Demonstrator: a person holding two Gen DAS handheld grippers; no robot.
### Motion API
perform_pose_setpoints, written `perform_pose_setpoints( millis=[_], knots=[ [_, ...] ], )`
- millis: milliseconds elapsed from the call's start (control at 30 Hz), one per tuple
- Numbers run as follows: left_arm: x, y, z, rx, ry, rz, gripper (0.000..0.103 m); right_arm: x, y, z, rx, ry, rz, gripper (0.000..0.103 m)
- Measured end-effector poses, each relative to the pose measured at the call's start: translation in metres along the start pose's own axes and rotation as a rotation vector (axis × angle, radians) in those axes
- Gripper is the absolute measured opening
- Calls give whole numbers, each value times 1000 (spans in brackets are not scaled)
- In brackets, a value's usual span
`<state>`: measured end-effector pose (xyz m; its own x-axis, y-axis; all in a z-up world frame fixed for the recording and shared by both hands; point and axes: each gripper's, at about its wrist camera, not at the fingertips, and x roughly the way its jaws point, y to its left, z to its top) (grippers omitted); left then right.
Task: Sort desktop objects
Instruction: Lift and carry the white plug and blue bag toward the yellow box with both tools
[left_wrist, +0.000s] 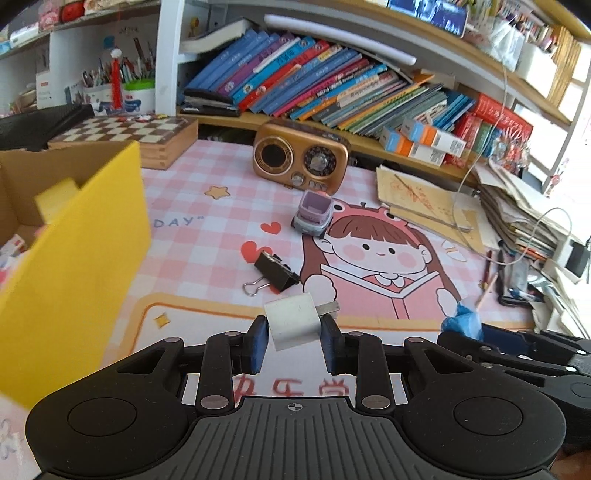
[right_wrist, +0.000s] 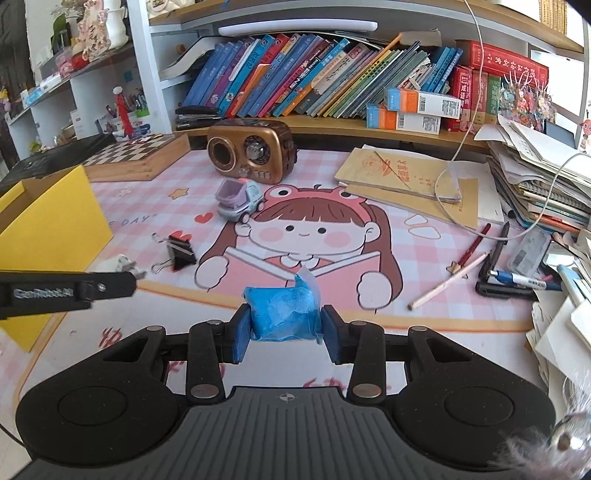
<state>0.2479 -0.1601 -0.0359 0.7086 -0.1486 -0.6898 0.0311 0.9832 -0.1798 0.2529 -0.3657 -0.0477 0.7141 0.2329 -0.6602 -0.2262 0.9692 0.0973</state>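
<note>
My left gripper (left_wrist: 294, 338) is shut on a white plug adapter (left_wrist: 293, 325), held above the pink desk mat (left_wrist: 207, 229); the adapter (right_wrist: 120, 264) also shows in the right wrist view at the tip of the left gripper's arm. The right gripper (right_wrist: 284, 328) is shut on a blue plastic packet (right_wrist: 282, 312), which peeks in at the right of the left wrist view as a blue packet (left_wrist: 460, 321). On the mat lie a black binder clip (left_wrist: 275, 273) (right_wrist: 177, 251) and a purple toy truck (left_wrist: 314, 216) (right_wrist: 238, 203). An open yellow box (left_wrist: 74, 258) (right_wrist: 44, 225) stands at the left.
A gold retro radio (left_wrist: 301, 158) (right_wrist: 251, 149) stands at the back, a chessboard box (left_wrist: 133, 134) to its left. Leaning books (right_wrist: 314, 85) fill the shelf. Paper stacks (right_wrist: 535, 177), pencils (right_wrist: 450, 277) and pens crowd the right; a white cable (right_wrist: 461, 147) hangs down there.
</note>
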Motion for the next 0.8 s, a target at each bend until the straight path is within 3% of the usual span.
perform_pose_setpoints(
  millis=[367, 800],
  knots=[
    [-70, 24, -22, -15, -66, -25, 29, -46, 31, -20, 2, 54, 29, 37],
    [-113, 62, -51, -20, -68, -59, 29, -78, 83, -38, -9, 41, 16, 37]
  ],
)
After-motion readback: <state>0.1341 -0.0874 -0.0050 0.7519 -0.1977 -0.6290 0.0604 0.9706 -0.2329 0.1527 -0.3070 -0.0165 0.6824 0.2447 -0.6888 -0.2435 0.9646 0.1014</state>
